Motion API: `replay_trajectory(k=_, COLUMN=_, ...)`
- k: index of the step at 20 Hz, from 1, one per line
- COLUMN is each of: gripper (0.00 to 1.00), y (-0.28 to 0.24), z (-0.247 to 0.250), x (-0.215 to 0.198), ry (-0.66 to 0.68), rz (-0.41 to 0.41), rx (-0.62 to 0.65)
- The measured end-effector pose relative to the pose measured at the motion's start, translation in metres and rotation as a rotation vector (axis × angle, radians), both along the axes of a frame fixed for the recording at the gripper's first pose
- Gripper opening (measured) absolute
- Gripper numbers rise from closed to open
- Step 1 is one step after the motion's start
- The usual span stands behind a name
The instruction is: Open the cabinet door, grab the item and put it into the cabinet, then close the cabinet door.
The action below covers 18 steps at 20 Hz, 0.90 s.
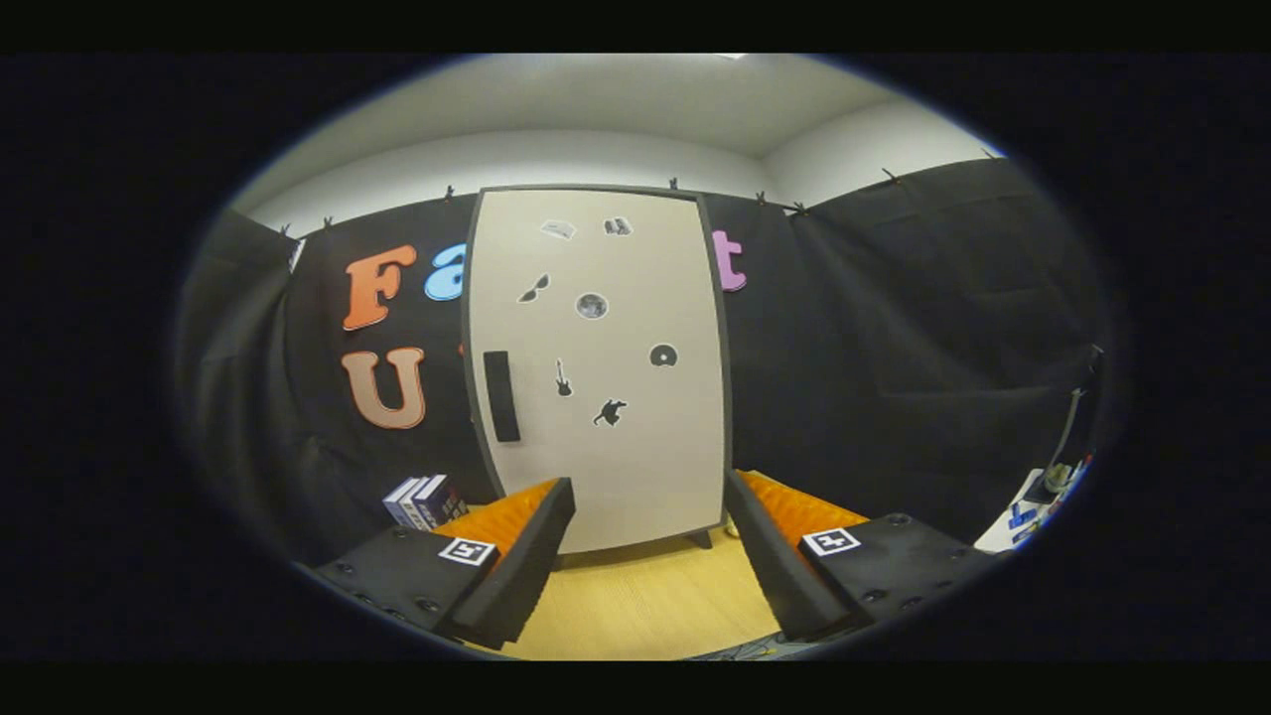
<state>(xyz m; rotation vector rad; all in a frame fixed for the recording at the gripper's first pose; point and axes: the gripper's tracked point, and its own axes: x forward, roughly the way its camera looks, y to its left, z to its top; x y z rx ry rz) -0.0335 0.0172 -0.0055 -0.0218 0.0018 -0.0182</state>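
Observation:
A tall white cabinet (601, 367) with a dark frame stands on the wooden table straight beyond my fingers. Its door is shut, and several small dark stickers dot the front. A black vertical handle (501, 395) sits near the door's left edge. A small stack of dark blue boxes (425, 501) stands on the table left of the cabinet, just beyond my left finger. My gripper (650, 541) is open, its fingers wide apart with nothing between them, a short way in front of the cabinet's lower part.
The light wooden table (645, 601) stretches between the fingers up to the cabinet's feet. Black cloth walls the booth behind and on both sides. At the far right, some white and blue items (1033, 506) lie low by the cloth.

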Motion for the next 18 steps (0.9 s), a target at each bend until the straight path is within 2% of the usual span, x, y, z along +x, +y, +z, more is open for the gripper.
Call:
replay_trajectory(k=13, gripper=0.98, y=0.009, z=-0.002, x=-0.004, ry=-0.014, rz=-0.031, rx=0.0)
replay_trajectory(k=18, gripper=0.98, y=0.01, z=0.002, x=-0.025, ry=-0.012, rz=-0.034, rx=-0.013)
